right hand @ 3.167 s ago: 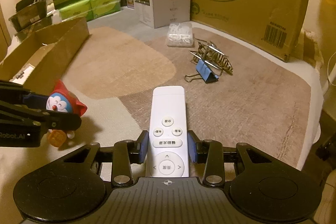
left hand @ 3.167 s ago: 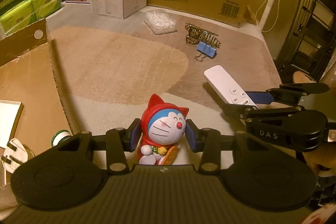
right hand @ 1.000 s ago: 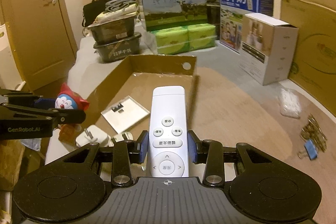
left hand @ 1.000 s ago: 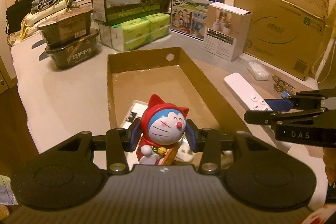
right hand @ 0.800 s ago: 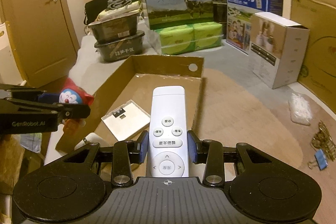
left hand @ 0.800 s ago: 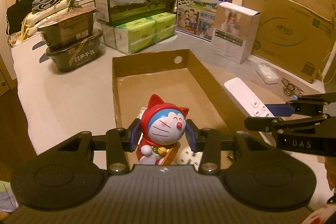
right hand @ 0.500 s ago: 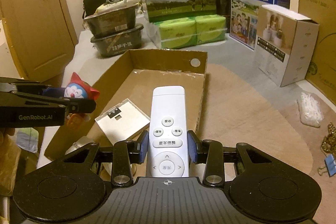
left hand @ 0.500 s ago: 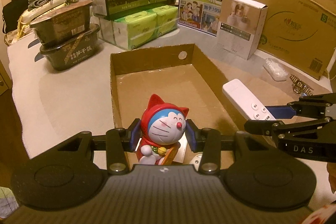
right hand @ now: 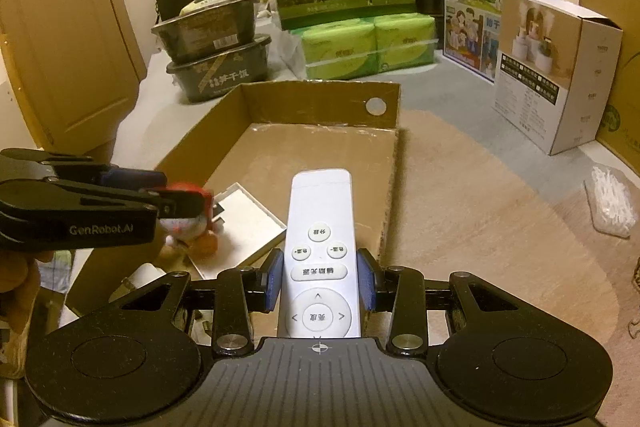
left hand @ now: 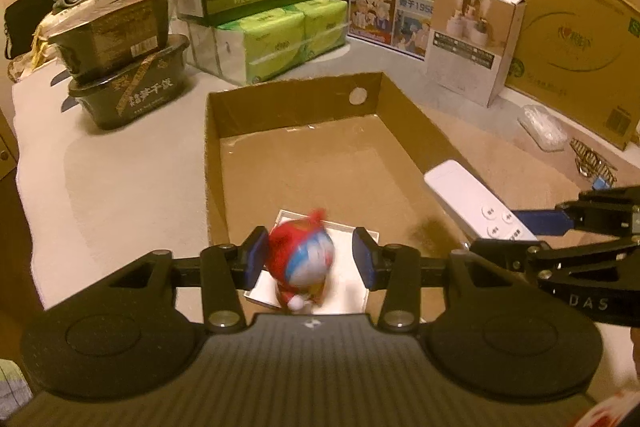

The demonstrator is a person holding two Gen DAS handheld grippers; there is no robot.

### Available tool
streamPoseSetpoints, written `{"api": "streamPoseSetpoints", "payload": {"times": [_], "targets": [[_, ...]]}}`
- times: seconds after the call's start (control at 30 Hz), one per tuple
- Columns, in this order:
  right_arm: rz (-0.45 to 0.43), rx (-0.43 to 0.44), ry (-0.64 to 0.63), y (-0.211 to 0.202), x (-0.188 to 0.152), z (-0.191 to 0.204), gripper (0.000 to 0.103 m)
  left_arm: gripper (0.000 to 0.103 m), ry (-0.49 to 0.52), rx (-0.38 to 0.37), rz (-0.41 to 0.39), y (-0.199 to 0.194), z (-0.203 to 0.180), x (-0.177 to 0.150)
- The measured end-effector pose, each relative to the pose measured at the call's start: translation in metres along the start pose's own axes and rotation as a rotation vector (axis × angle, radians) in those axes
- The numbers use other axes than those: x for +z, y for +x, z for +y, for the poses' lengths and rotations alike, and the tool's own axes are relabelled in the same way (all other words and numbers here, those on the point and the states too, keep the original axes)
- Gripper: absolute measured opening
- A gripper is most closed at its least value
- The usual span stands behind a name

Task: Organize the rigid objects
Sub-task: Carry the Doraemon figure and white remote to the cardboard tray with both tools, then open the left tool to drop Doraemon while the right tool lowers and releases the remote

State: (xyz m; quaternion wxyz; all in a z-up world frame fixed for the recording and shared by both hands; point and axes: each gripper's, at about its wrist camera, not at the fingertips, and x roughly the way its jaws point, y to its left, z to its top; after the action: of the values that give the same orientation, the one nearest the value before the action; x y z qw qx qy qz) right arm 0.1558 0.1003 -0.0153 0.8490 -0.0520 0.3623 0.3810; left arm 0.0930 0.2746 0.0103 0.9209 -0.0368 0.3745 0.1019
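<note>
Cardboard box holds a white card; left tool gapes around the blurred figurine, right tool clamps the remote.

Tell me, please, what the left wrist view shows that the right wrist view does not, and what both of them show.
Only the left wrist view shows the left gripper with open jaws and the blurred toy figure free between them. Only the right wrist view shows the wooden door and the right gripper clamping the white remote. Both show the cardboard box and the white flat box inside it.
</note>
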Motion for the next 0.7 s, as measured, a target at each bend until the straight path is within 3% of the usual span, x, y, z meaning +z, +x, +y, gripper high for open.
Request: {"api": "streamPoseSetpoints", "payload": {"times": [0.6, 0.63, 0.7], "targets": [[-0.035, 0.019, 0.037, 0.0, 0.001, 0.003, 0.039, 0.041, -0.016, -0.004, -0.023, -0.022, 0.004, -0.005], [-0.031, 0.02, 0.041, 0.001, 0.002, 0.002, 0.041, 0.041, -0.016, -0.003, -0.023, -0.022, 0.004, -0.006], [-0.036, 0.025, 0.048, 0.0, 0.001, 0.0, 0.057, 0.042, -0.02, -0.002, -0.023, -0.022, 0.005, -0.008]]}}
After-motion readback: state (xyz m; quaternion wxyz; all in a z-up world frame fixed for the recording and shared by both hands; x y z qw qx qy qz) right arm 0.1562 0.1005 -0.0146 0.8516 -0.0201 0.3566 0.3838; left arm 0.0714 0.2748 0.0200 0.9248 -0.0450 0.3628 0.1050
